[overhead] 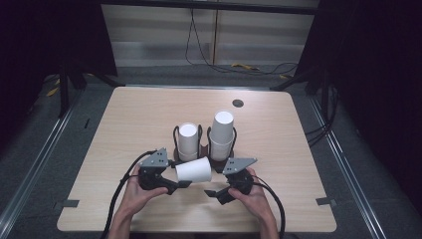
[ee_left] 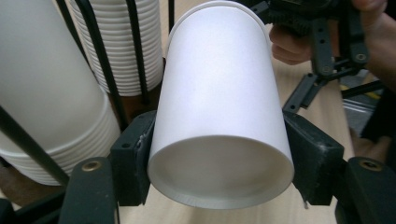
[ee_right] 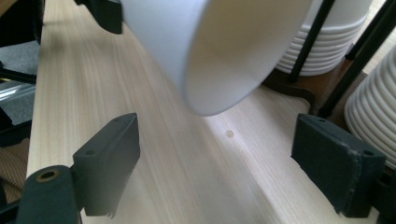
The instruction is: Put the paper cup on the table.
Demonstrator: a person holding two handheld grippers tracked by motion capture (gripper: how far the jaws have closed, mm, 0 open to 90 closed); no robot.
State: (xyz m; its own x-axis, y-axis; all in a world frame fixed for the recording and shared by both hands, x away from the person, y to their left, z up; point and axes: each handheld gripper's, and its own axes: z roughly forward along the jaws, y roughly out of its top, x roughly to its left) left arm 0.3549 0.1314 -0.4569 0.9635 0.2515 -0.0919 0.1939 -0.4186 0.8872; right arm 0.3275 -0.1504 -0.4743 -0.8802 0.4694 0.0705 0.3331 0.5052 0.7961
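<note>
Left tongs clamp the paper cup sideways — right tongs gape wide, empty, just beside it.

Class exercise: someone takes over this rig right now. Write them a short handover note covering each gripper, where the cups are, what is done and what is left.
Left gripper: shut on one white paper cup, held sideways above the table.
Right gripper: open, holding nothing, jaws either side of the cup's closed end.
Two cup stacks stand upside down in black wire holders behind.
Done: one cup is out in hand.
Left: probably pass it to the right gripper or set it down; destination unclear.
</note>
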